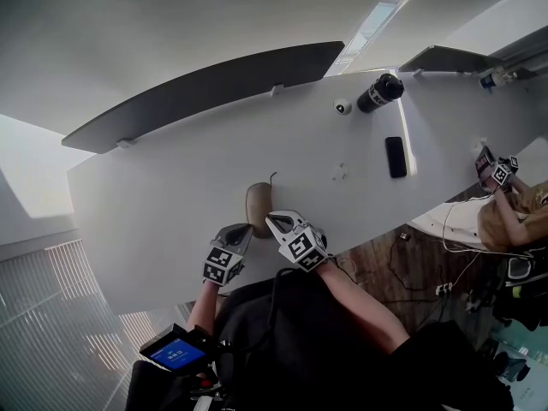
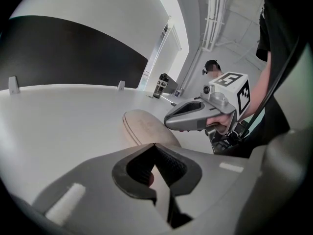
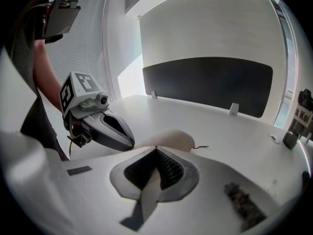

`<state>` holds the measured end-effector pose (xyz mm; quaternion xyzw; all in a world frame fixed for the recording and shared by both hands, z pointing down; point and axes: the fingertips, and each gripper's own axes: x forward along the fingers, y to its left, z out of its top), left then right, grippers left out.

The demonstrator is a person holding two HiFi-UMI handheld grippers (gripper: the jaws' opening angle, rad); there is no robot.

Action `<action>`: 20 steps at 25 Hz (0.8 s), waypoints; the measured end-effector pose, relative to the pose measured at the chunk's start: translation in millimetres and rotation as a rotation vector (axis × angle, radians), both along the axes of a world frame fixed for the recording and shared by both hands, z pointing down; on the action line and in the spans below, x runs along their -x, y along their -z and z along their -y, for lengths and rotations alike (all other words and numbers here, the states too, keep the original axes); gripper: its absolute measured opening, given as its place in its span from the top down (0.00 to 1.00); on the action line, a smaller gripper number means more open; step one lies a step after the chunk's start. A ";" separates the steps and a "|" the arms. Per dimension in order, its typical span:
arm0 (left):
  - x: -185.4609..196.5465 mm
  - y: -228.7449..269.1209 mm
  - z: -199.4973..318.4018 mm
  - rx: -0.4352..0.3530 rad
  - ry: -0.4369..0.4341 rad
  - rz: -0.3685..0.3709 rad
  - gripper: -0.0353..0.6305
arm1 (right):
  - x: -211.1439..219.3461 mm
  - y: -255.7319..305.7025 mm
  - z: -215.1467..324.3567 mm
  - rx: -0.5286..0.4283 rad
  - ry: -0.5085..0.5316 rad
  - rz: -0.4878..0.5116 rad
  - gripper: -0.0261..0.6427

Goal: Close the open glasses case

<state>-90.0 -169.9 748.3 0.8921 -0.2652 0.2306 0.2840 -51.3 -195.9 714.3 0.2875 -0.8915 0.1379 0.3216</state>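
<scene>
Below centre, our left gripper (image 1: 247, 232) and right gripper (image 1: 272, 222), jaws clenched empty, sit just short of the tan oval glasses case (image 1: 259, 208); the black cylindrical bottle (image 3: 299, 119) shows "Kol".

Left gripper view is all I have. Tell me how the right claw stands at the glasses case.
Observer: In the right gripper view, the right claw has its jaws together with nothing between them. The glasses case lies just beyond its tips.
Operator: Report what else is out there.
Observer: The head view shows a black phone lying flat on the table, well apart from the case.
Operator: Check the case's far end.
Observer: A thin dark thread sticks out from it onto the table.
</scene>
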 end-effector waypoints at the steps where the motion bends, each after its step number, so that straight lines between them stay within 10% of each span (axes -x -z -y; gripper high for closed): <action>1: 0.2 0.5 0.3 0.002 0.002 -0.001 0.94 | 0.5 0.4 0.6 0.000 0.002 -0.002 0.95; 20: 3.5 -1.0 5.2 0.004 0.035 -0.008 0.95 | 8.7 1.6 8.5 0.019 0.050 0.004 0.96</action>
